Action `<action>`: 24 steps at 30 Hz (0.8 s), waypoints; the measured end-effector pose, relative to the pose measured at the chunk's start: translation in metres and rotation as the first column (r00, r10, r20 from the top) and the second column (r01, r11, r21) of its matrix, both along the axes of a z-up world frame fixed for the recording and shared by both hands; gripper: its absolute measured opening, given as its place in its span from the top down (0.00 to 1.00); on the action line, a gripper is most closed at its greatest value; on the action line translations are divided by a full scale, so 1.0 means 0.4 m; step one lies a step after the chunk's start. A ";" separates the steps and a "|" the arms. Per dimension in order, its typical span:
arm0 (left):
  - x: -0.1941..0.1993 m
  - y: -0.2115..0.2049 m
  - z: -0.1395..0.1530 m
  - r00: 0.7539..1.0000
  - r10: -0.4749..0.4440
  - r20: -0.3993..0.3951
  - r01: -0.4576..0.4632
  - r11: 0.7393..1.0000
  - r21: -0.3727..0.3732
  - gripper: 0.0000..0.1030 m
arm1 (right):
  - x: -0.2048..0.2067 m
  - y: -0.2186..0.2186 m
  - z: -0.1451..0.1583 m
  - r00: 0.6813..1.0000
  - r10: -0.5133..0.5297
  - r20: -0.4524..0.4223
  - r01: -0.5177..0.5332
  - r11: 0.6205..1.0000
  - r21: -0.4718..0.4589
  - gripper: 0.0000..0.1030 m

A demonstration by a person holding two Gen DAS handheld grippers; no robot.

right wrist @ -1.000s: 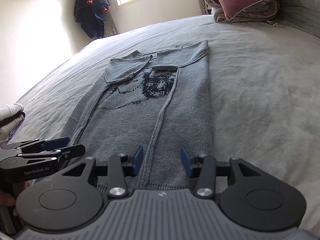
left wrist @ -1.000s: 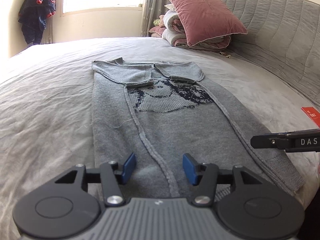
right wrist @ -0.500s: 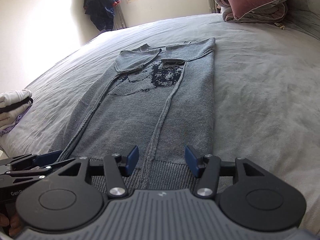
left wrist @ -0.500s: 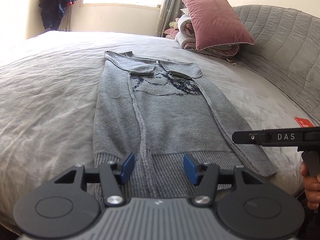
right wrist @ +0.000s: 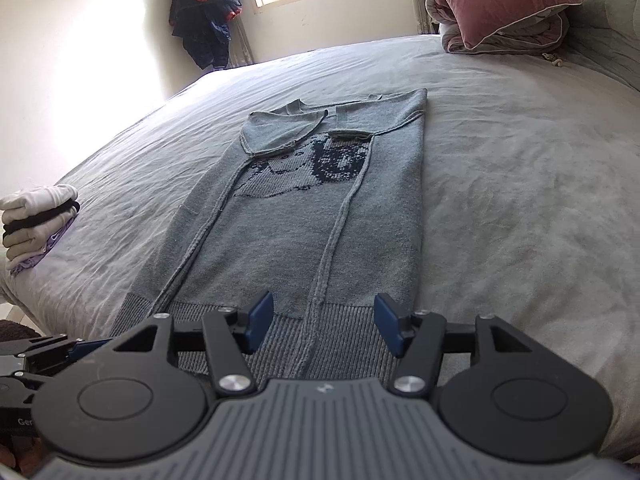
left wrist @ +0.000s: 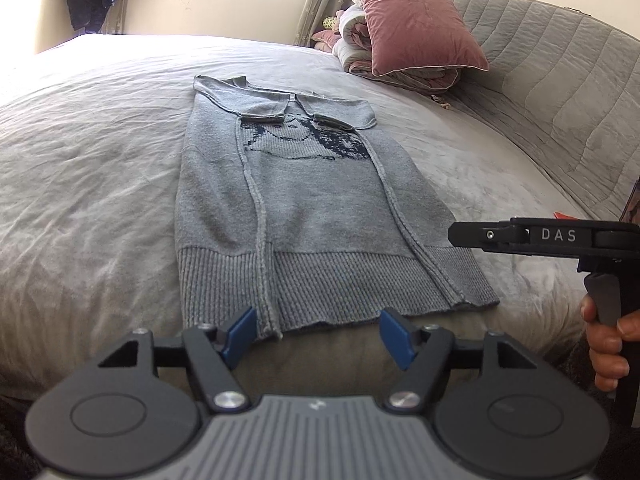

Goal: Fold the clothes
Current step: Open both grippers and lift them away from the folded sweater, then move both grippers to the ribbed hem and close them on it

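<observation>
Here, in the left wrist view, the left gripper (left wrist: 318,336) sits at bottom centre, jaws opening and empty, just short of the grey sweater (left wrist: 304,208) lying mid-frame on the bed (left wrist: 80,168). In the right wrist view, the right gripper (right wrist: 324,326) is opening too, apparently above the ribbed hem (right wrist: 344,332). Both should probably pinch the hem corners evenly.

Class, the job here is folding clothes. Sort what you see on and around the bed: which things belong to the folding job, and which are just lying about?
Job:
grey sweater
left gripper, jaws opening, nothing between
right gripper, jaws opening, nothing between
stack of folded clothes

Lying about:
pink pillow
rolled quilt
dark jacket
</observation>
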State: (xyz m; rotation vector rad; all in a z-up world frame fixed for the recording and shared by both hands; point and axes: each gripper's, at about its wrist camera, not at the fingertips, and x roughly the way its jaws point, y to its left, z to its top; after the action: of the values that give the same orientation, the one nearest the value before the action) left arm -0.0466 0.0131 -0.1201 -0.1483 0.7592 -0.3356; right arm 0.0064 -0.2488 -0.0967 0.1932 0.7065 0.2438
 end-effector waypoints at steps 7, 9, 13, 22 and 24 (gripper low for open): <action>-0.011 0.021 0.024 1.000 0.025 -0.012 -0.025 0.999 -0.047 0.24 | -0.039 -0.007 0.008 0.999 -0.042 -0.007 0.042 0.997 0.061 0.37; -0.013 0.028 0.035 1.000 0.028 -0.009 -0.029 0.998 -0.062 0.24 | -0.049 -0.008 0.010 0.999 -0.053 -0.011 0.054 0.996 0.077 0.36; -0.014 0.040 0.055 0.999 0.034 0.002 -0.034 0.997 -0.069 0.23 | -0.071 -0.016 0.011 0.997 -0.078 -0.015 0.079 0.992 0.102 0.33; 0.034 0.096 0.068 0.996 0.087 -0.025 -0.088 0.995 -0.042 0.23 | -0.086 -0.062 0.001 0.993 -0.113 -0.044 0.117 0.990 0.082 0.31; 0.052 0.117 0.065 0.993 0.107 -0.056 -0.110 0.993 -0.038 0.23 | -0.085 -0.079 -0.001 0.991 -0.120 -0.056 0.124 0.989 0.083 0.31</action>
State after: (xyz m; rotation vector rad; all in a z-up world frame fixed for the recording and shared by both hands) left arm -0.0256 0.0600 -0.0940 -0.2374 0.7946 -0.2446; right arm -0.0278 -0.2805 -0.0971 0.3251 0.7321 0.1529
